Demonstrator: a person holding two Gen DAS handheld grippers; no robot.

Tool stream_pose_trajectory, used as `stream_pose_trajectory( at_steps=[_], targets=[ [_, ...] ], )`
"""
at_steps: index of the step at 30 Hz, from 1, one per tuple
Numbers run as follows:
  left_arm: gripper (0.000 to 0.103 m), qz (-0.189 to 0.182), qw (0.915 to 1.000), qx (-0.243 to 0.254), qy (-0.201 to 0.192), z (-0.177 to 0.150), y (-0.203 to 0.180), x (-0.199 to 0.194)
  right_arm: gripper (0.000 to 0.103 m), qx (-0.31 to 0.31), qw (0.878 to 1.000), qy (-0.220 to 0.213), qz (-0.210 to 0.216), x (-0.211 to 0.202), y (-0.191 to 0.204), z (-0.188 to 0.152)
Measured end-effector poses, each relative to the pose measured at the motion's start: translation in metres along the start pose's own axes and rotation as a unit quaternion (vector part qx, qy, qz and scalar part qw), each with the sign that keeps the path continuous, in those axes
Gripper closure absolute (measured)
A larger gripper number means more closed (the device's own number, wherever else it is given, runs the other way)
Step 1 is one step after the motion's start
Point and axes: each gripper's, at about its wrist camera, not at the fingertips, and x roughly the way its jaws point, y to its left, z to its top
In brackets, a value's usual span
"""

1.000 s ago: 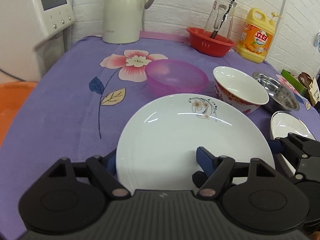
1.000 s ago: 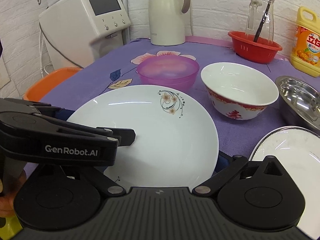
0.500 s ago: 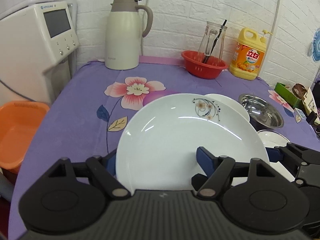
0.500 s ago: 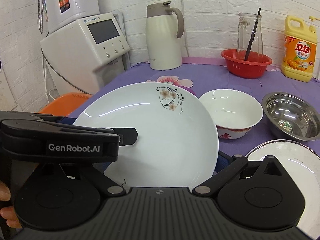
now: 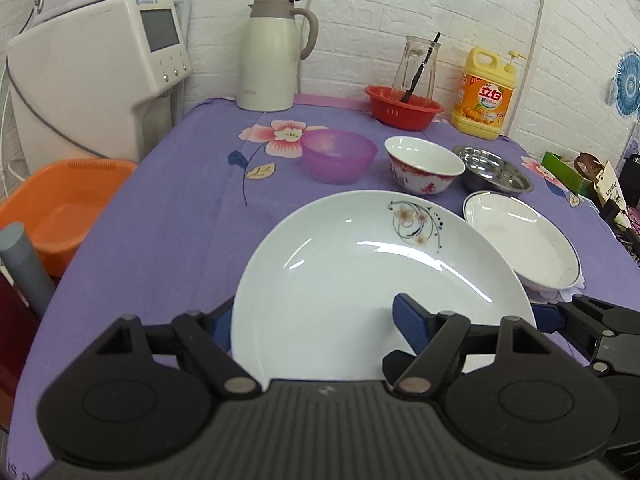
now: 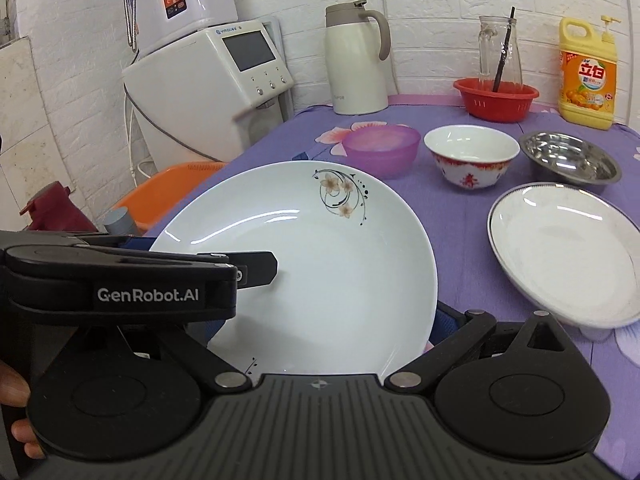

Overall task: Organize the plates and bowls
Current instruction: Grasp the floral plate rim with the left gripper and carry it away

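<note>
Holding: I have the left gripper (image 5: 316,320) and the right gripper (image 6: 328,324) both clamped on one flowered plate (image 5: 360,272)
Left claw: one finger lies over the plate's white face, the other sits at its left rim, and the plate is pinched between them
Right claw: its blue pad presses the plate's right rim; its other finger is hidden behind the left gripper
My hand: fingertips (image 6: 16,400) show at the left edge of the right wrist view
Plate position: raised above the purple tablecloth (image 5: 180,200), its right edge overlapping a rimmed plate (image 5: 520,240) that rests on the cloth
Middle row: a purple bowl (image 5: 338,154), a red-patterned bowl (image 5: 422,164) and a steel bowl (image 5: 494,168) stand side by side, left to right, beyond both plates
Back row: a cream thermos (image 5: 272,56), a red basket (image 5: 404,106) with a glass jug (image 5: 416,64) standing in it, and a yellow detergent bottle (image 5: 482,100) line the brick wall
Far left: a white appliance (image 5: 100,72) stands off the table, with an orange basin (image 5: 52,208) below it
</note>
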Motion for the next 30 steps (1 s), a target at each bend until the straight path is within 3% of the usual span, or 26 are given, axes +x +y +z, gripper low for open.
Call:
stream_pose_trajectory(
  at_steps=[7, 14, 16, 18, 22, 26, 30],
  targets=[
    [0.027, -0.014, 0.9994, -0.026, 0.016, -0.033, 0.006, -0.007, 0.0, -0.011, 1.0, 0.006, -0.012, -0.011, 0.011, -0.03],
    [0.028, -0.012, 0.999, -0.038, 0.018, -0.04, 0.009, 0.0, 0.0, -0.052, 0.998, 0.01, -0.033, -0.006, 0.016, -0.037],
    [0.023, -0.012, 0.9992, -0.038, 0.007, -0.038, 0.011, -0.004, 0.0, -0.056, 0.998, 0.026, -0.032, -0.002, 0.015, -0.038],
    [0.013, -0.004, 0.9995, -0.03, -0.013, -0.034, 0.01, -0.013, 0.0, -0.032, 0.999, 0.015, -0.023, -0.007, 0.007, -0.038],
    [0.01, -0.003, 0.9983, -0.025, -0.052, -0.017, 0.01, -0.03, 0.0, -0.011, 0.999, -0.031, -0.038, -0.024, -0.003, -0.031],
    [0.009, -0.007, 0.9979, -0.017, -0.062, -0.002, -0.001, -0.029, 0.0, 0.029, 0.997, -0.052, -0.042, -0.035, -0.023, -0.026],
    [0.004, -0.016, 0.998, -0.013, -0.06, 0.01, -0.021, -0.02, 0.0, 0.06, 0.994, -0.059, -0.073, -0.044, -0.05, -0.028]
  ],
)
